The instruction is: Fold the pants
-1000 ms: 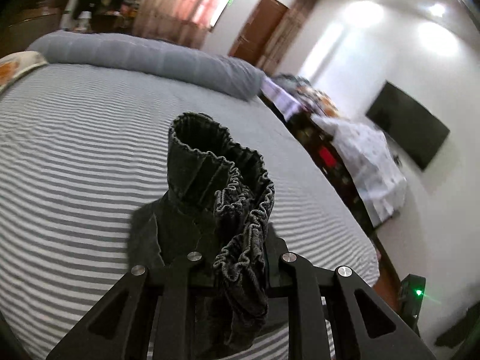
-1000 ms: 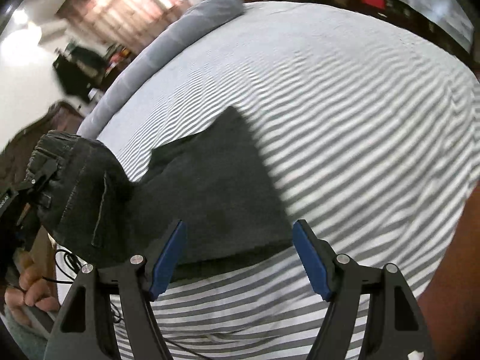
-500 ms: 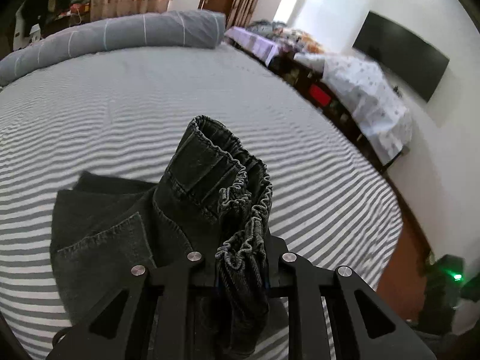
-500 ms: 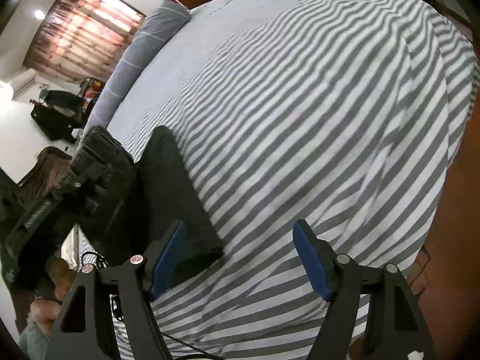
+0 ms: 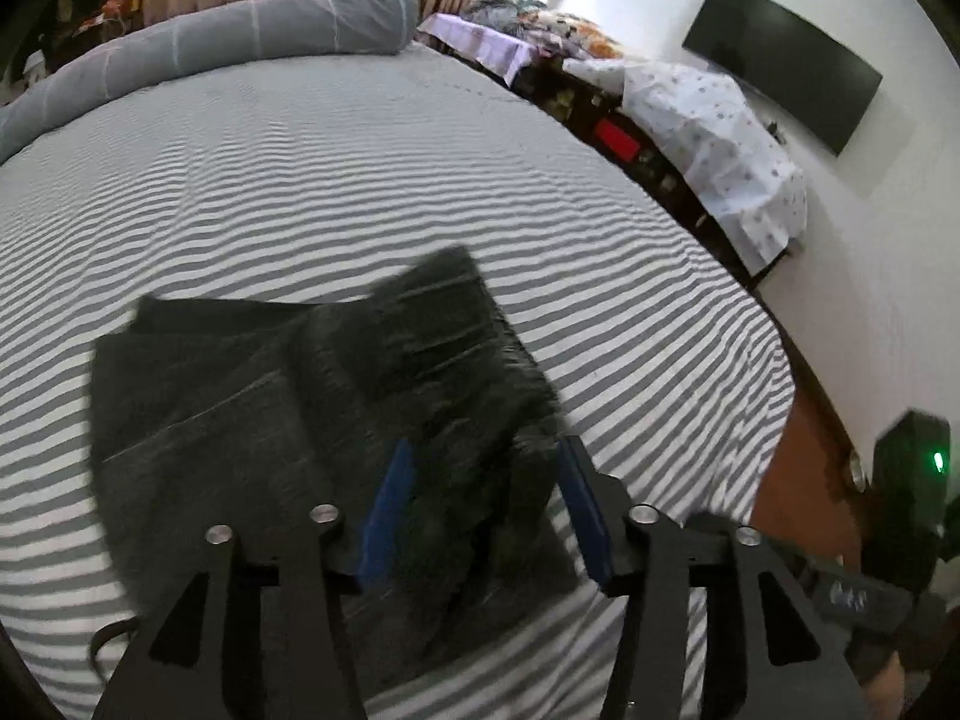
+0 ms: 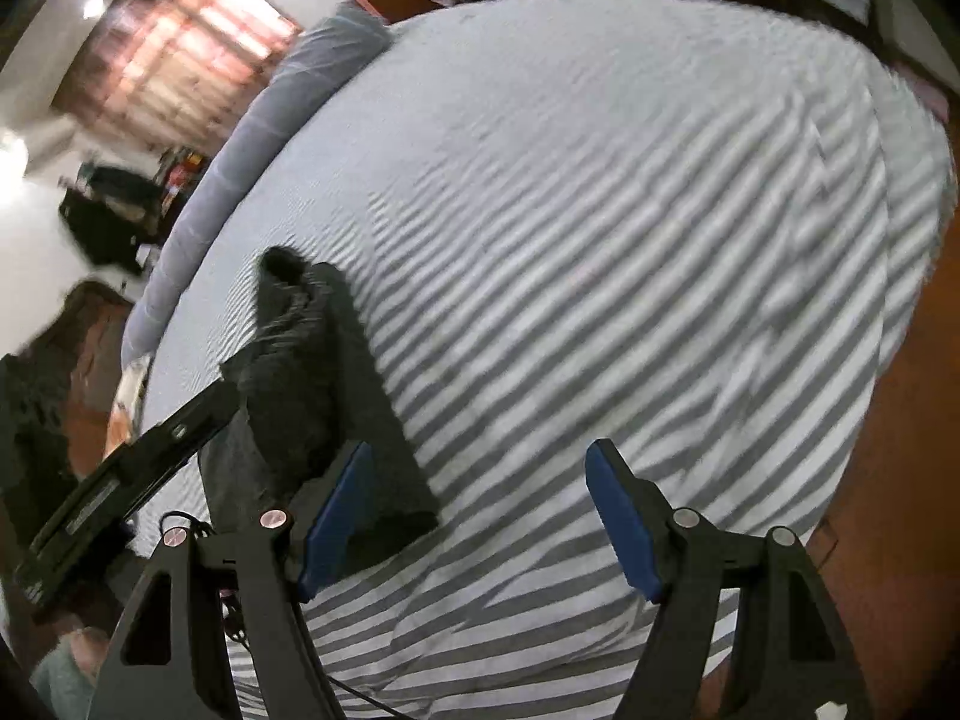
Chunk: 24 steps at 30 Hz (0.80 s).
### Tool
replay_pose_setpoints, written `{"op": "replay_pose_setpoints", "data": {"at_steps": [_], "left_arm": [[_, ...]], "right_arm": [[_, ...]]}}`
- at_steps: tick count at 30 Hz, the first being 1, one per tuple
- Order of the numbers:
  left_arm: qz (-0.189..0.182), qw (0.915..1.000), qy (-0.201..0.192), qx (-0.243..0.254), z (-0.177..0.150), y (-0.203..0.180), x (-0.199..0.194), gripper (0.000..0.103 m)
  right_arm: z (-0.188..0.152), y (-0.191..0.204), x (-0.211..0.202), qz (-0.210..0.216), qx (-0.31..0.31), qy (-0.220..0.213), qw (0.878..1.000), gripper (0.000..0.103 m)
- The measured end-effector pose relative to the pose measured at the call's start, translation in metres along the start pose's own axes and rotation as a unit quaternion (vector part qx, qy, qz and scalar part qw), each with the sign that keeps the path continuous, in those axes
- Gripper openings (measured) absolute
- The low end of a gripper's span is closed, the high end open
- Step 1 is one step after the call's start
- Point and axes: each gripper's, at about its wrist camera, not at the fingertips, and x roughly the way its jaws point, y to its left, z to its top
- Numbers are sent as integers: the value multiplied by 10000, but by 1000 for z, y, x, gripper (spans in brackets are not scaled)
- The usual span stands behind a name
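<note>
We see the dark pants [image 5: 312,396] lying folded on the striped bed [image 5: 360,180], near its front edge, blurred in both views. Our left claw [image 5: 486,510] is spread above the pants, gripping nothing. Our right claw [image 6: 480,516] is spread over bare sheet, the pants just beside its left finger.

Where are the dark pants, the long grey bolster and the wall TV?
pants [image 5: 252,420], left wrist view, flat folded layer.
bolster [image 5: 252,39], left wrist view, middle.
TV [image 5: 786,60], left wrist view, screen centre.
</note>
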Motion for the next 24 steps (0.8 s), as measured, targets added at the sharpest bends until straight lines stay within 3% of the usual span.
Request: {"op": "replay_pose_setpoints", "data": {"at_steps": [5, 8, 11, 22, 23, 24], "left_arm": [[491, 9985, -52, -233, -21, 37, -28, 55], [1048, 9937, 59, -389, -38, 65, -33, 55], [1334, 9897, 154, -506, -53, 83, -33, 55], [1330, 9876, 245, -801, -77, 107, -21, 56], [1341, 9874, 260, -797, -78, 107, -20, 56], [1333, 9876, 262, -789, -77, 107, -20, 56]], "right_arm": [[-1, 55, -3, 148, -869, -88, 9961, 71], [-4, 83, 9, 357, -1148, 87, 9927, 66], [-4, 102, 29, 396, -1308, 310, 9901, 57], [20, 105, 98, -22, -991, 609, 9932, 46], [23, 104, 101, 0, -879, 592, 9944, 42], [26, 102, 103, 2, -774, 569, 9954, 27]]}}
